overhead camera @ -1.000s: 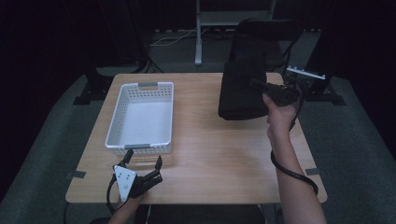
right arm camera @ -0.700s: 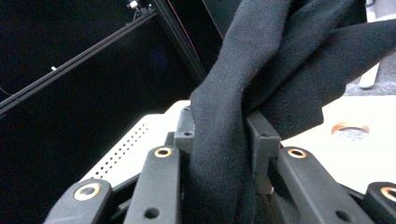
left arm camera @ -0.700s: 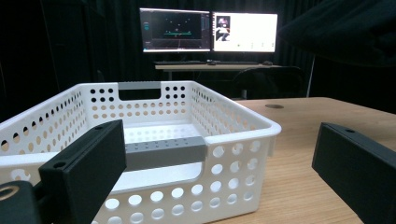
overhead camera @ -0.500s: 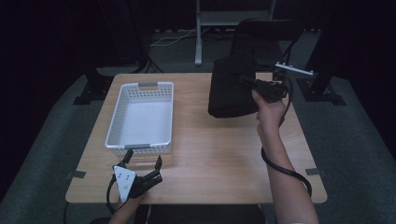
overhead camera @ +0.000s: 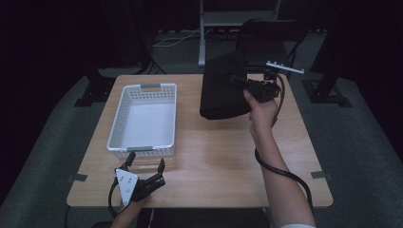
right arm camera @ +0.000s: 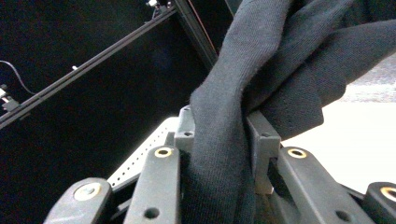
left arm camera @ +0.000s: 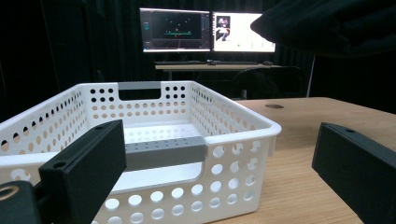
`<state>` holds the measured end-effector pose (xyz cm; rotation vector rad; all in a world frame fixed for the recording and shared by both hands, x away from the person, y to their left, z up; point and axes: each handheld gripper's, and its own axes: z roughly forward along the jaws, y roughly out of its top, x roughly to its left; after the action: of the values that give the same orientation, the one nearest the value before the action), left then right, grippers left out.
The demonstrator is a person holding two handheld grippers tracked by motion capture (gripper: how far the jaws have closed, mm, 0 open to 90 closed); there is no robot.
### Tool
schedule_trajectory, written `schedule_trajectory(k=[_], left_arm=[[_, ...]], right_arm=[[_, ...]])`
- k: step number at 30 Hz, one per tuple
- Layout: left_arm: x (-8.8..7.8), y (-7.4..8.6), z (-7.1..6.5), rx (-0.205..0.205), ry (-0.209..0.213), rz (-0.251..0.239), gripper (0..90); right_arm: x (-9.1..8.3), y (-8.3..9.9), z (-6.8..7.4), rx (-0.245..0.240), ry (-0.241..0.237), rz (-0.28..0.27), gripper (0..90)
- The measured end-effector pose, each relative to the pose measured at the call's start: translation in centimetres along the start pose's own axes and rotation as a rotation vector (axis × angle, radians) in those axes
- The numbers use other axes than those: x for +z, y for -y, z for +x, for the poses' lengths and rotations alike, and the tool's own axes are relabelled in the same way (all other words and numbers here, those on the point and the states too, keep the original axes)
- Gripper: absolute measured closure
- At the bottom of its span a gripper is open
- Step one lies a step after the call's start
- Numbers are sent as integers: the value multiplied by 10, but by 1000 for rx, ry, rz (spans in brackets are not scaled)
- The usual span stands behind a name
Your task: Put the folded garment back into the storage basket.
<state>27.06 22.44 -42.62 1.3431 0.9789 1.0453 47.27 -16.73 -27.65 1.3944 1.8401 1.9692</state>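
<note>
A black folded cloth (overhead camera: 222,88) hangs above the back right of the wooden table (overhead camera: 218,156). My right gripper (overhead camera: 240,80) is shut on it, and in the right gripper view the black cloth (right arm camera: 224,154) is pinched between the two jaws. A white perforated basket (overhead camera: 142,118) with grey handles stands on the left half of the table. My left gripper (overhead camera: 145,164) rests open at the front left edge, just in front of the basket. In the left gripper view the basket (left arm camera: 154,135) stands between and behind the spread jaws, and the cloth (left arm camera: 336,25) hangs at the upper right.
A black chair (overhead camera: 271,38) and a metal stand (overhead camera: 228,19) are behind the table. Two lit monitors (left arm camera: 205,30) sit on a desk in the far background. Grey tape marks (overhead camera: 321,175) lie at the table's front corners.
My right hand has carried the black cloth leftwards over the table toward the basket. The left gripper has stayed where it was.
</note>
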Motion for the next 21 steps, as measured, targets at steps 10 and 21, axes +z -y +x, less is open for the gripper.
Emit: schedule_trajectory(k=[10,21], left_arm=[[0,0,0,-1,-1,-3,43],[-1,0,0,-2,2,-6,43]], right_arm=[[23,5,13,-1,-29,24,721],[45,9,27,27,-89,17,721]])
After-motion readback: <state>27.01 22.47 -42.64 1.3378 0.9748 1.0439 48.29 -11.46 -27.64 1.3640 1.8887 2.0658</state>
